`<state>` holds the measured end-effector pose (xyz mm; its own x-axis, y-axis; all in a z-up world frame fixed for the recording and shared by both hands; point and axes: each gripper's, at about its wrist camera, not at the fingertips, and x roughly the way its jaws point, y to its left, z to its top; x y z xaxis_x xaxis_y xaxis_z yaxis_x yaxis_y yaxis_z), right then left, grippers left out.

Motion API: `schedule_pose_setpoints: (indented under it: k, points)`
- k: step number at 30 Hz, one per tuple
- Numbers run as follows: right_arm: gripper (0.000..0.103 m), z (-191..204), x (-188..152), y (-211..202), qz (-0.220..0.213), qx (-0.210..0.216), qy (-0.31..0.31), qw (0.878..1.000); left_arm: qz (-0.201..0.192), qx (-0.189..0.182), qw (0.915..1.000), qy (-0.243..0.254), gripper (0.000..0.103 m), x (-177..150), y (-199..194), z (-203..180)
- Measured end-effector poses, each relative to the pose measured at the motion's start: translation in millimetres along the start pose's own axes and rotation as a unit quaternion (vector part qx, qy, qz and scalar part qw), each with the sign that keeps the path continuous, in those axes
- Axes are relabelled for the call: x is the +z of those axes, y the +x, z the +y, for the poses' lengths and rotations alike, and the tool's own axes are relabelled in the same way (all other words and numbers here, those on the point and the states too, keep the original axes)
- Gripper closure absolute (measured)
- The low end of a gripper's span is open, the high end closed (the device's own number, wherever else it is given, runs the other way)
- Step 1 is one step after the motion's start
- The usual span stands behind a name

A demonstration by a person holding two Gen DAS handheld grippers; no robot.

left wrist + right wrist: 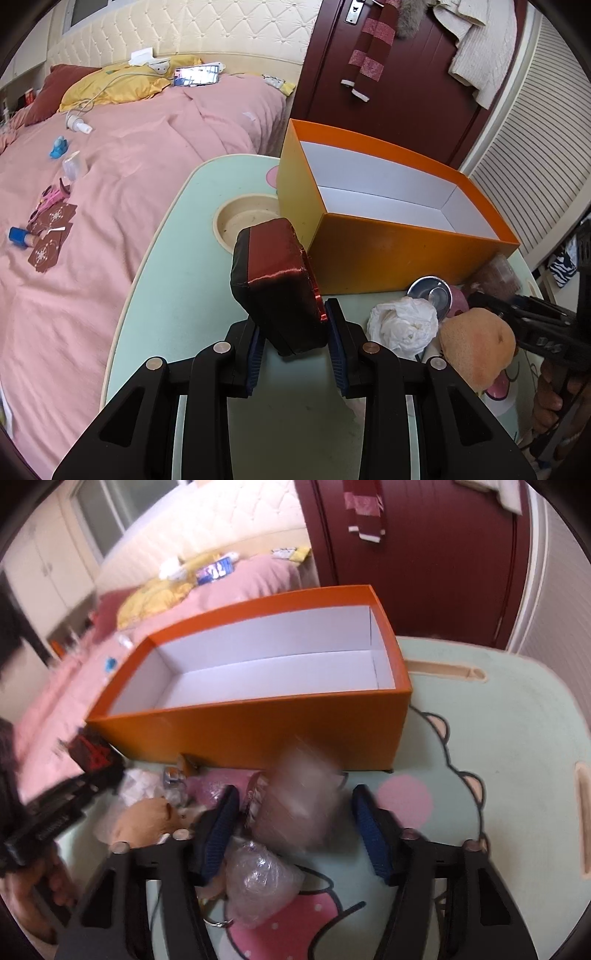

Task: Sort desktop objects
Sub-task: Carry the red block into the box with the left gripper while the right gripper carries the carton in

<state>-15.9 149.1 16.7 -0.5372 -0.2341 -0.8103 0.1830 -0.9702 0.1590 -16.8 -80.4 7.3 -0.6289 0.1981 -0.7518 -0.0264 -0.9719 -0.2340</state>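
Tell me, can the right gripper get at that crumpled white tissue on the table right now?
Probably not directly. The right gripper is open around a blurred clear-wrapped packet, and the plush toy and the left gripper, shut on a dark red box, crowd the crumpled white tissue.

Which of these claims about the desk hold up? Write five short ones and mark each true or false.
1. The left gripper is shut on a dark red pouch. True.
2. The orange box already holds several things. False: what shows of its white inside is bare.
3. The right gripper is clamped on the plush toy. False: its jaws stand open around a blurred clear packet.
4. A crumpled white bag lies beside the plush toy. True.
5. The box has a lid on. False: it is open.
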Motion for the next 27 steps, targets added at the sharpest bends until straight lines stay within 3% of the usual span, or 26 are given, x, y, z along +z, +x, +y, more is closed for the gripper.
schedule_pose_setpoints:
  k: [2, 14, 27]
  points:
    - [0.083, -0.1, -1.8, -2.8, -0.006, 0.006, -0.004, 1.000, 0.000, 0.000, 1.0000, 0.000, 0.070, -0.2, -0.1, -0.1]
    - [0.084, -14.6, -5.5, -38.3, -0.071, 0.055, 0.004, 0.996, -0.042, -0.024, 0.9987, 0.012, 0.070, 2.6, -24.2, -7.6]
    - [0.084, -13.4, 0.7, -60.4, -0.109, 0.105, 0.005, 0.988, -0.077, -0.041, 0.9961, 0.014, 0.070, 18.6, -51.3, -20.3]
